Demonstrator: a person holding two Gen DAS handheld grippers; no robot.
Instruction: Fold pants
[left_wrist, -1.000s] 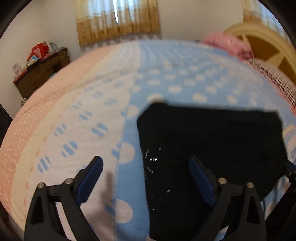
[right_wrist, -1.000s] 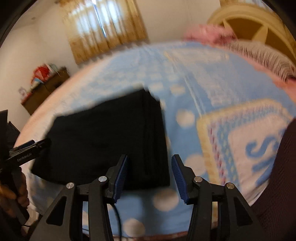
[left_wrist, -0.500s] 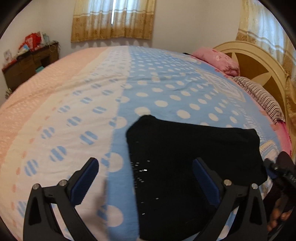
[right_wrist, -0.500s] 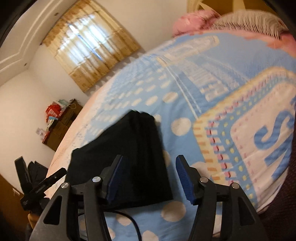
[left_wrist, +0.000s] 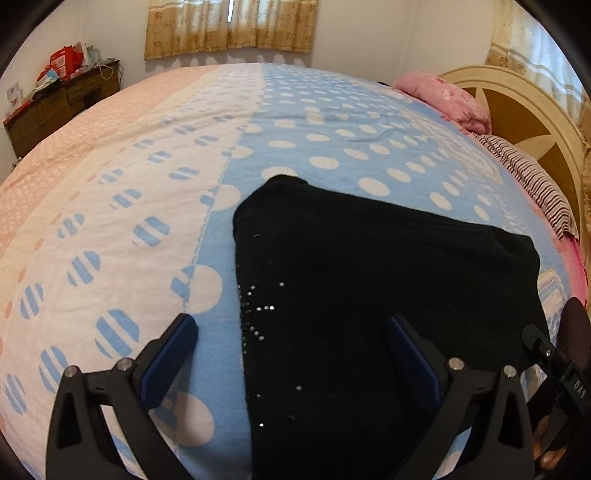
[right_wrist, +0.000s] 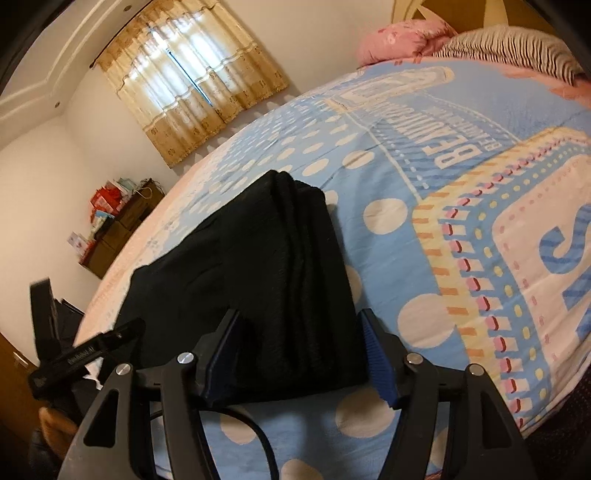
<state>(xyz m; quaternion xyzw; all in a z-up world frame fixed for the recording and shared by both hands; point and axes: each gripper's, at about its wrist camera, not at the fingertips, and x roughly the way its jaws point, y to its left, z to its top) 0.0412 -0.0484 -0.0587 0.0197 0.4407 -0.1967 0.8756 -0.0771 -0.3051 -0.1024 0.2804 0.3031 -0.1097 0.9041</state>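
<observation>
- Since a second ago the right gripper (right_wrist: 301, 354) has let its jaws spread, and they are opening now; in the earlier right wrist view they stood much closer together over the near edge of the pants (right_wrist: 258, 280). Both views have also sharpened from blur.
- The pants lie flat as a compact black rectangle on the blue dotted bedspread (left_wrist: 332, 147), near the bed's front edge: at 6 o'clock in the left wrist view, between 6 and 9 o'clock in the right.
- The fabric looks thick and layered, with stacked fold edges along its right side in the right wrist view, and small sparkling studs (left_wrist: 255, 310) near its left border.
- Judging by that tidy stack, the folding seems finished or nearly so; only a last smoothing may remain.
- The left gripper (left_wrist: 291, 354) has its jaws wide apart, holding nothing; the pants' left edge runs between them.
- The right gripper's pads flank the pants' near corner without pressing.
- Pink pillow (left_wrist: 443, 96) at 1 o'clock, dresser (left_wrist: 55, 107) at 10 o'clock.
</observation>
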